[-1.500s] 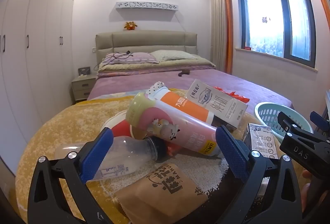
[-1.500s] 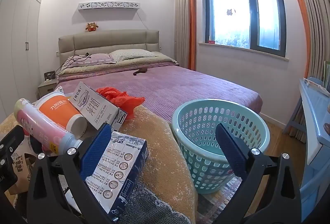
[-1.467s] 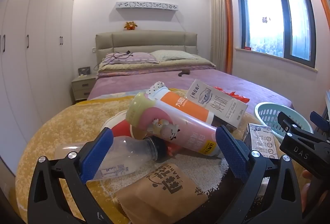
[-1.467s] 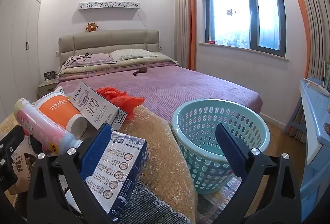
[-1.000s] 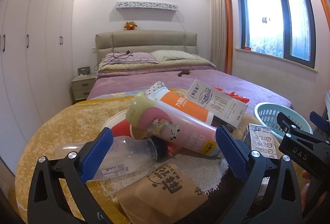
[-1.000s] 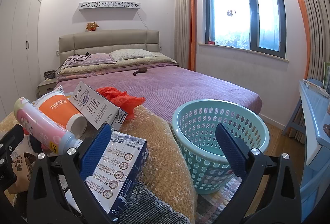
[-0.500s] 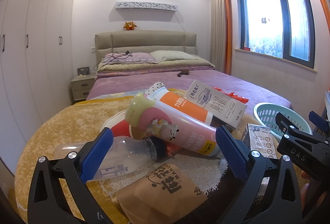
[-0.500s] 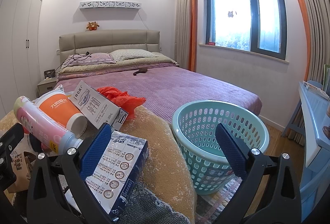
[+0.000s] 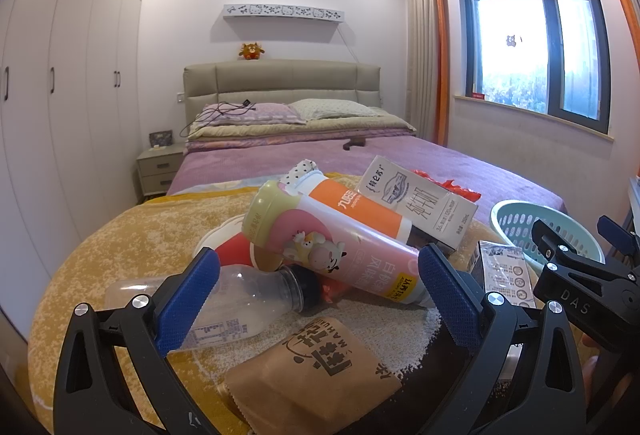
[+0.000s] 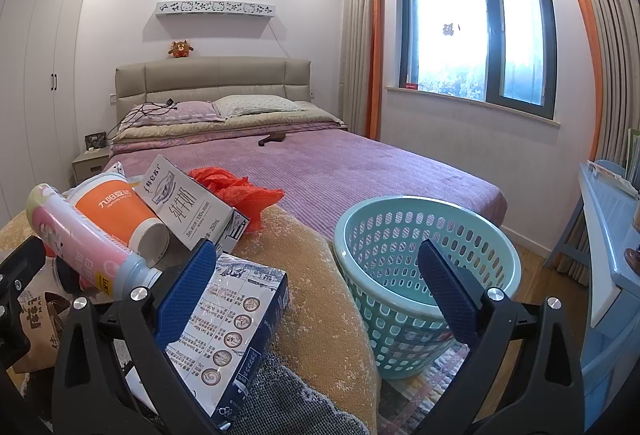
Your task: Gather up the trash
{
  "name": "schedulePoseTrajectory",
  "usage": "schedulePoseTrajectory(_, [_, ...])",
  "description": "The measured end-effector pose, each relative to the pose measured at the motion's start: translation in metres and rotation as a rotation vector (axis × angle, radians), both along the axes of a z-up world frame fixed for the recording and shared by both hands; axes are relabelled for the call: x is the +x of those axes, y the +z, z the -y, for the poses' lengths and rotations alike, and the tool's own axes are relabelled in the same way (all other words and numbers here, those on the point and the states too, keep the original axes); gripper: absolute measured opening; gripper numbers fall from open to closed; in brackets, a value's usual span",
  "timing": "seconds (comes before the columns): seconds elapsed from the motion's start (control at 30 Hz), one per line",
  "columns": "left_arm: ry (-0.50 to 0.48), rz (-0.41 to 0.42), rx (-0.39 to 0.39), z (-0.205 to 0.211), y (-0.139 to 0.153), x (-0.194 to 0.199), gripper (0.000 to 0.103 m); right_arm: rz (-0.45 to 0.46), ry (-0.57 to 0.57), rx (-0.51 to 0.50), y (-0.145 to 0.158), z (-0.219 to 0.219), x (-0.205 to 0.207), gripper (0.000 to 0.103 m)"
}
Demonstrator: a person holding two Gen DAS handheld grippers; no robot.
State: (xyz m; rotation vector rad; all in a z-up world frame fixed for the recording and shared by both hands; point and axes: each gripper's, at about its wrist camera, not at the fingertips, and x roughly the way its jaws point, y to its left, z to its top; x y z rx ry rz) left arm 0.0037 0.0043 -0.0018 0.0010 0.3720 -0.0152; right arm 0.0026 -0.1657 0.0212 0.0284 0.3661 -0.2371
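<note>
A bedroom, seen from two handheld grippers at the foot of a bed (image 9: 440, 159). A pile of trash lies on a yellow blanket (image 9: 132, 235) at the near end of the bed.

The left gripper (image 9: 318, 295) hangs with its blue-padded jaws wide apart and nothing between them, just above the pile. Under it a clear bottle (image 9: 236, 299) lies on its side at the left, and a brown paper bag (image 9: 316, 375) lies nearest. A pink bottle (image 9: 332, 251) rests across the pile, with an orange cup (image 9: 352, 207) and a white milk carton (image 9: 416, 199) behind it. Red plastic (image 10: 240, 191) sits at the far right of the pile.

The right gripper (image 10: 318, 291) is also spread wide and holds nothing. Its left pad is just above a blue-edged box (image 10: 228, 331) at the right of the pile. A teal basket (image 10: 424, 271) stands on the floor to the right of the bed, well apart from the trash.
</note>
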Motion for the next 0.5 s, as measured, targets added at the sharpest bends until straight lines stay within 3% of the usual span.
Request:
schedulePoseTrajectory(0.33, [0.003,-0.015,-0.020,-0.011,0.008,-0.012,0.096,-0.006,0.001,-0.031,0.001,0.000,-0.003,0.096])
schedulePoseTrajectory(0.4, [0.011,-0.025,-0.045,-0.024,0.013,-0.023,0.096,-0.016,0.003,-0.055,0.002,-0.001,-0.009,0.096])
schedulePoseTrajectory(0.5, [0.007,-0.071,-0.117,-0.050,0.016,-0.035,0.096,-0.065,0.042,-0.008,0.002,0.002,-0.016,0.096])
